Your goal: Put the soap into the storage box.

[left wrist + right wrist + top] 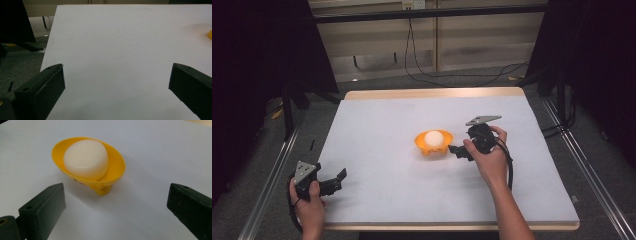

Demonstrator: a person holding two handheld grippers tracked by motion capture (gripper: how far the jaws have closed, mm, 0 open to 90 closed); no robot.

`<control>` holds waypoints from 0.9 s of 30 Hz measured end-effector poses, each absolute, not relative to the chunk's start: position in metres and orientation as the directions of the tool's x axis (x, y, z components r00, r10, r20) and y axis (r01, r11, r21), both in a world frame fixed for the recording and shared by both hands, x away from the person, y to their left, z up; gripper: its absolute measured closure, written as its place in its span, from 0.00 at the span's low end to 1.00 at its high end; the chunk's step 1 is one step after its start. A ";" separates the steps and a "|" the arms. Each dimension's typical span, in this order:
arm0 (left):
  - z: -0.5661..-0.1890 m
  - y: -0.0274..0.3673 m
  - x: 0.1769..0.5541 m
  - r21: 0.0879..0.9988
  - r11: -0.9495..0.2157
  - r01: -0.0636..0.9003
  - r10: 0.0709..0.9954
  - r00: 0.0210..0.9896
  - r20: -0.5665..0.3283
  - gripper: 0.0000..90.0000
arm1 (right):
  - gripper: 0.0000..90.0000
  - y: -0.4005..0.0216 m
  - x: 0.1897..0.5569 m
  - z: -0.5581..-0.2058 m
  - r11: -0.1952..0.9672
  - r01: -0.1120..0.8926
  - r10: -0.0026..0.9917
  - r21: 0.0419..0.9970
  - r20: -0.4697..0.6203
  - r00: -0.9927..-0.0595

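A yellow footed bowl (433, 142) (115, 163) stands near the middle of the white table top and holds a white rounded piece (434, 138) (86, 158). My right gripper (457, 149) (115, 202) sits just to the bowl's right, open, its jaws pointing at the bowl with nothing between them. My left gripper (339, 179) (116, 82) rests at the table's front left corner, open and empty, facing bare table. A sliver of the yellow bowl (209, 34) shows at the right edge of the left gripper view.
The white table top (387, 120) has a wooden edge at the far side. Black frame posts and dark curtains stand on both sides, and cables hang on the floor behind the table.
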State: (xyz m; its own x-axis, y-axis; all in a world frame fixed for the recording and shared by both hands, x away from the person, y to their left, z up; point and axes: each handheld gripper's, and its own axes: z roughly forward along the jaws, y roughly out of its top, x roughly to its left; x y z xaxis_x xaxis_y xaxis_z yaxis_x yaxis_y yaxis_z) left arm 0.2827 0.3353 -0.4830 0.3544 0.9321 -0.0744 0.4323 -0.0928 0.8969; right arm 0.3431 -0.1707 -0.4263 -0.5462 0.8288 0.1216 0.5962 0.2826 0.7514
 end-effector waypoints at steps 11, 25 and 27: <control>-0.483 0.335 0.283 0.896 -0.095 0.433 0.934 0.351 -0.071 0.00 | 0.02 -0.202 0.329 -0.436 0.252 0.615 0.854 0.748 0.127 -0.505; -0.483 0.335 0.283 0.896 -0.097 0.433 0.934 0.352 -0.069 0.00 | 0.02 -0.232 0.313 -0.448 0.224 0.633 0.880 0.741 0.125 -0.457; -0.483 0.334 0.283 0.896 -0.097 0.432 0.933 0.354 -0.070 0.00 | 0.02 -0.236 0.310 -0.450 0.221 0.635 0.884 0.740 0.123 -0.451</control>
